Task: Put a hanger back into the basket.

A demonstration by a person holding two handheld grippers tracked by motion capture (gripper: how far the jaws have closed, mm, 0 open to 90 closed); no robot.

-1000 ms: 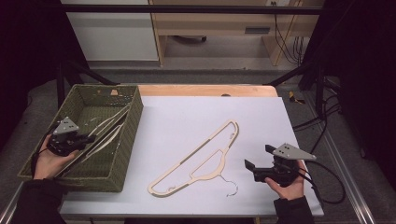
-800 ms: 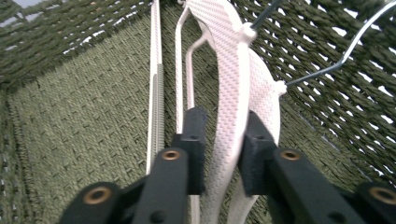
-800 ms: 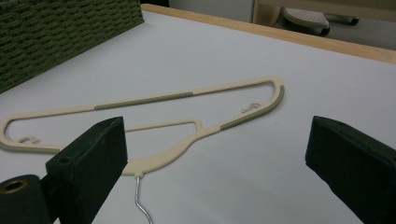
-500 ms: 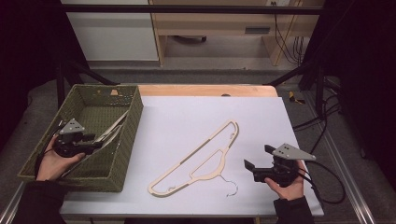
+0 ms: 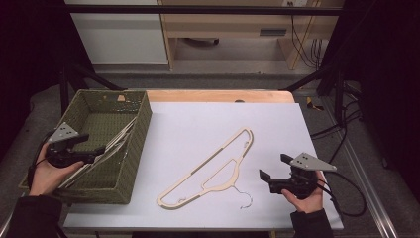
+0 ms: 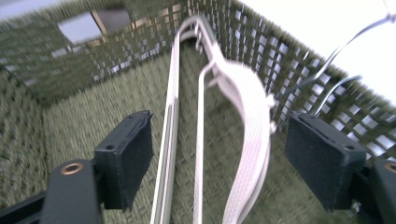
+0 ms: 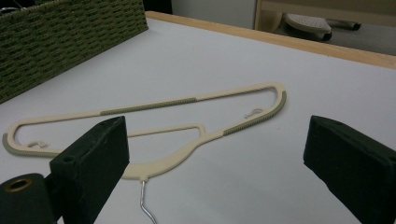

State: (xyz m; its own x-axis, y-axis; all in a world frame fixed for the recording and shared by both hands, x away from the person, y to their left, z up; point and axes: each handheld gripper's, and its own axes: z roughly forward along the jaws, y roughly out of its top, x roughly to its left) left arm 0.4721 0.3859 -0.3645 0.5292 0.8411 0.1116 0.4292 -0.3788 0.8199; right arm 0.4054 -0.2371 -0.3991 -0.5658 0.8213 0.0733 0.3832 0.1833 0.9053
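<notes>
While my left tongs (image 5: 99, 151) stand over the woven olive-green basket (image 5: 130, 163) at the left of the high view, their jaws have just been opening, and now they are released. In the left gripper view the cream plastic hangers (image 6: 243, 121) lie in the basket between the two black pads (image 6: 128, 158), but the pads do not press on them. I judge these hangers as already put down.

My right tongs (image 5: 271, 171) are at the lower right of the high view, also spread wide and with nothing in them. The cream plastic clothes hanger with a thin metal hook (image 5: 213, 168) lies flat on the white table (image 5: 198, 119), in the middle of the frame. It is just to the left of my right tongs and well apart from the left ones, so the right hand is clearly the nearer one.

Its long axis runs slanted, from the lower left up to the upper right of the high view. The hook (image 5: 244, 198) points to the lower right, toward my right tongs. In the right gripper view the hanger (image 7: 187, 126) lies across, in front of the open jaws, with the hook nearest to them. I think the next grasp should come at the neck, near the hook.
</notes>
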